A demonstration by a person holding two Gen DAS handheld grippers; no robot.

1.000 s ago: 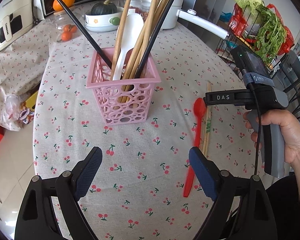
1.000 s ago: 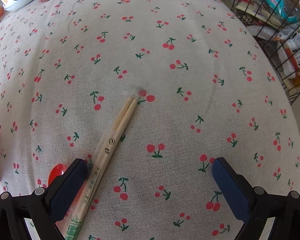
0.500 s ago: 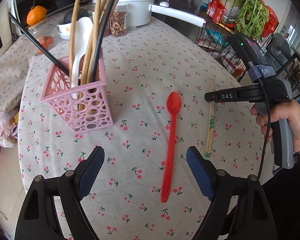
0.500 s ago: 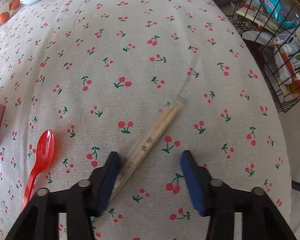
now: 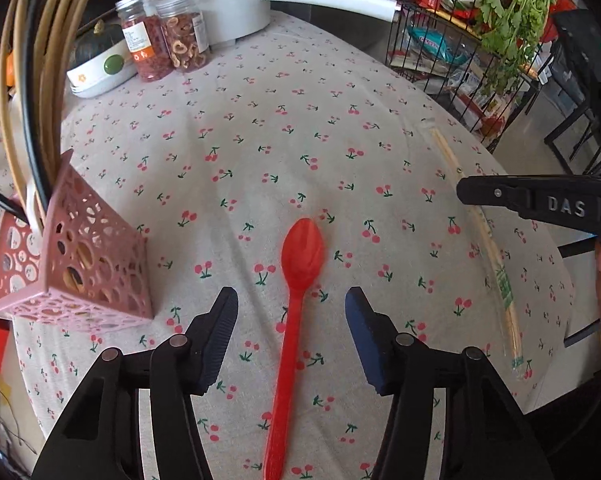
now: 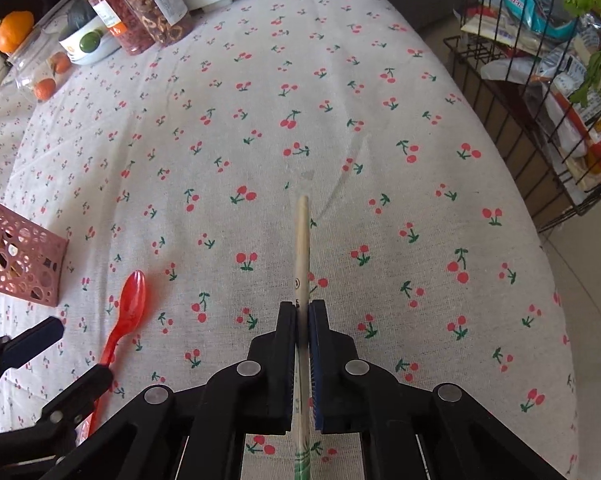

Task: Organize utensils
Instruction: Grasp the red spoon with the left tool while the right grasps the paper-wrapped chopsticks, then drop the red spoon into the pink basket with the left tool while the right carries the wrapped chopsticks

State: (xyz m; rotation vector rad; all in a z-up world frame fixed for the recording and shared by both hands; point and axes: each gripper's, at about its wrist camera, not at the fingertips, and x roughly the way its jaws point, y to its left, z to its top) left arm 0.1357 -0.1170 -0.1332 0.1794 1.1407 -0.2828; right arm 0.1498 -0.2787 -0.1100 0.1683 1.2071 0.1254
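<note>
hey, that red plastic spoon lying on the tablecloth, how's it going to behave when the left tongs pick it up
The red spoon looks like thin translucent plastic, so probably very light. Its long narrow handle may flex a little. It lies flat on the cloth between the open left tongs, so the smooth handle could slip or pivot unless gripped squarely.

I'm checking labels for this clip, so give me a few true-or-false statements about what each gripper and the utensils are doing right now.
1. The right gripper is shut on the wrapped chopsticks. True.
2. The left gripper is clamped on the red spoon. False: its jaws stand open on either side of the handle, and the spoon lies flat on the tablecloth.
3. The pink basket holds several chopsticks and a white spoon. True.
4. The red spoon is already in the pink basket. False: it lies on the cloth to the basket's right.
5. Two jars stand beside the white pot. True.
</note>
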